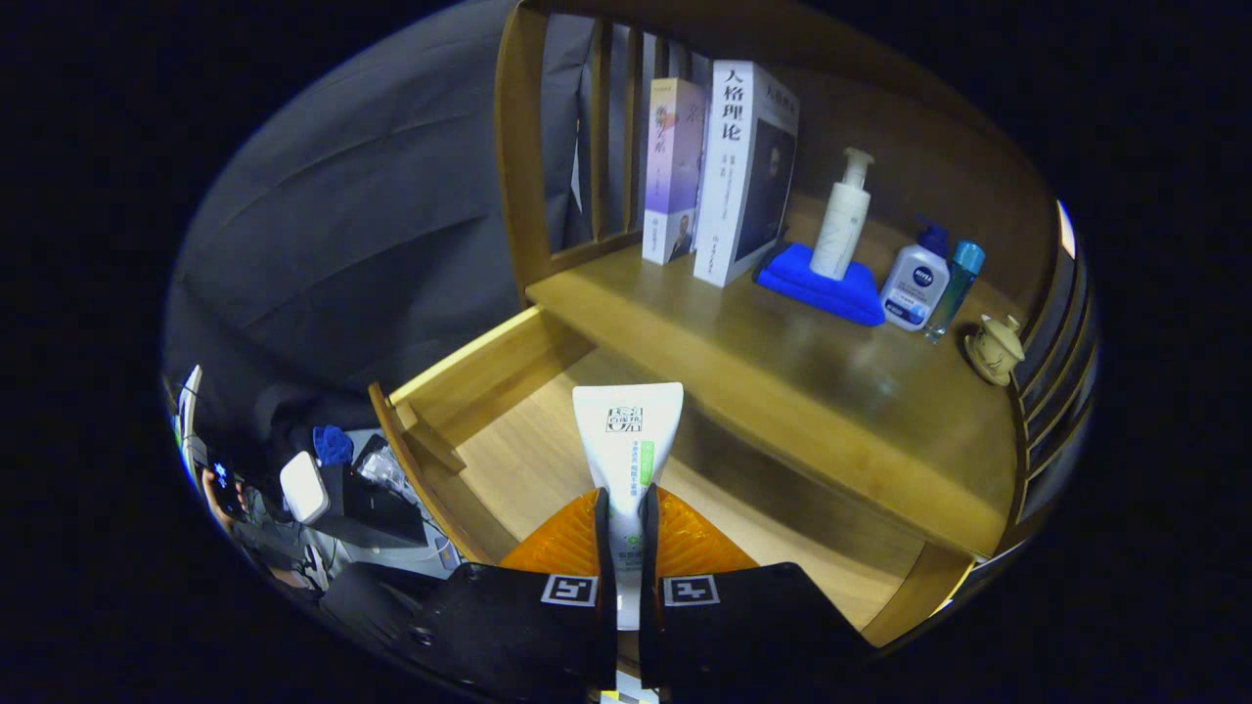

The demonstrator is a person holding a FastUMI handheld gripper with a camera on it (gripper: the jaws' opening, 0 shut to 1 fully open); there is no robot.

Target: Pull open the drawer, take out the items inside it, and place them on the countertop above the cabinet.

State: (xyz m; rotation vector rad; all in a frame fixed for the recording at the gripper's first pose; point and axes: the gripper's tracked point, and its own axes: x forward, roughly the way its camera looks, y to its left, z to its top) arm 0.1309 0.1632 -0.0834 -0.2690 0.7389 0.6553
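My gripper (627, 533) is shut on a white tube with green print (627, 440), whose flat end sticks out ahead of the orange fingers (558, 543). The tube hangs above the pulled-open wooden drawer (489, 376), whose light floor shows bare beneath it. Beyond the drawer lies the wooden countertop (782, 362), a step higher than the tube.
On the countertop stand two books (719, 171), a white pump bottle (843, 215) on a folded blue cloth (817, 284), a white-and-blue bottle (915, 279), a slim teal bottle (957, 284) and a small lidded ceramic cup (996, 347). Wooden slats close the back and right side. Clutter lies left of the drawer.
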